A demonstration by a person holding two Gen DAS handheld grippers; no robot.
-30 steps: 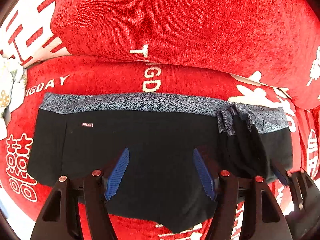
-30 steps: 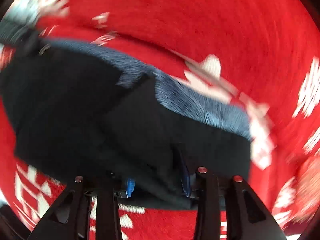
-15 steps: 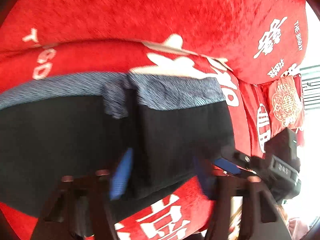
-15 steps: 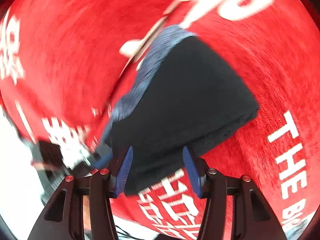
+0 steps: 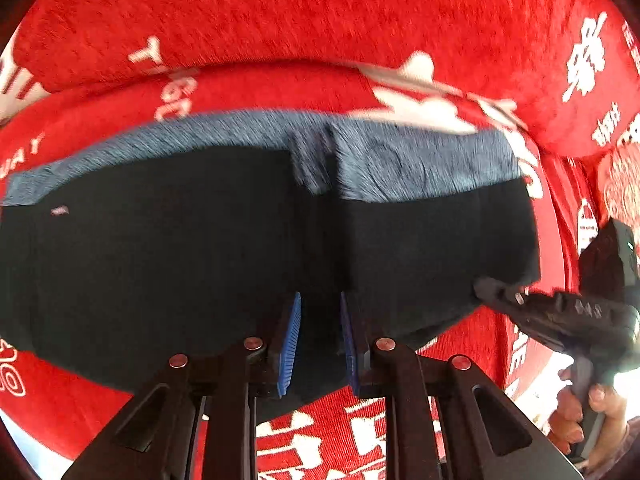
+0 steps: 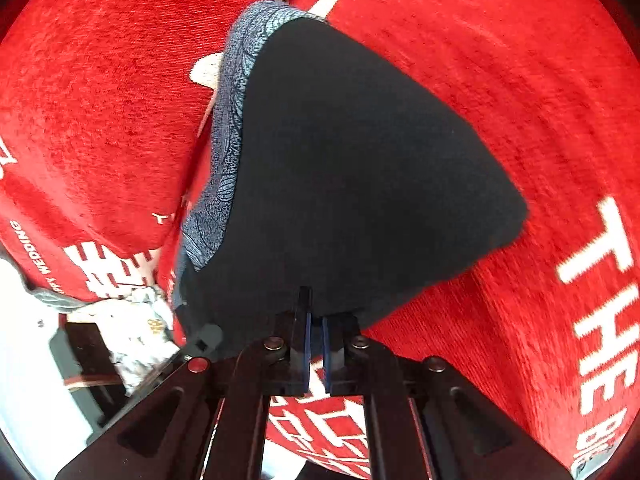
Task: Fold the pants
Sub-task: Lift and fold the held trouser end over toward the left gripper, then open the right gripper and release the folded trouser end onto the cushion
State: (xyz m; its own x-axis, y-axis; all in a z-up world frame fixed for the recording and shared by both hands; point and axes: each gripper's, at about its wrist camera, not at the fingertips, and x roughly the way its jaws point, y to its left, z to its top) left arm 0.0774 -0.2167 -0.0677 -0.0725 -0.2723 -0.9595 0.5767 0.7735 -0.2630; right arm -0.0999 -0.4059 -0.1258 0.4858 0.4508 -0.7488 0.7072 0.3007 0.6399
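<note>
The black pants (image 5: 168,264) with a grey-blue patterned waistband (image 5: 408,160) lie folded on a red sofa. My left gripper (image 5: 319,340) is closed on the near edge of the pants, its blue pads pinching the fabric. My right gripper (image 6: 315,344) is shut on the pants (image 6: 352,168) at their near edge. It also shows in the left wrist view (image 5: 496,292), at the right end of the garment, held by a hand.
The red sofa cover (image 5: 320,20) with white lettering fills both views, its backrest behind the pants. A red cushion (image 5: 624,184) lies at the far right. A white patterned cloth (image 6: 140,332) and a dark object sit at the left in the right wrist view.
Both grippers have closed from open onto the near edge of the pants. The right gripper has swung round to the garment's right end.
</note>
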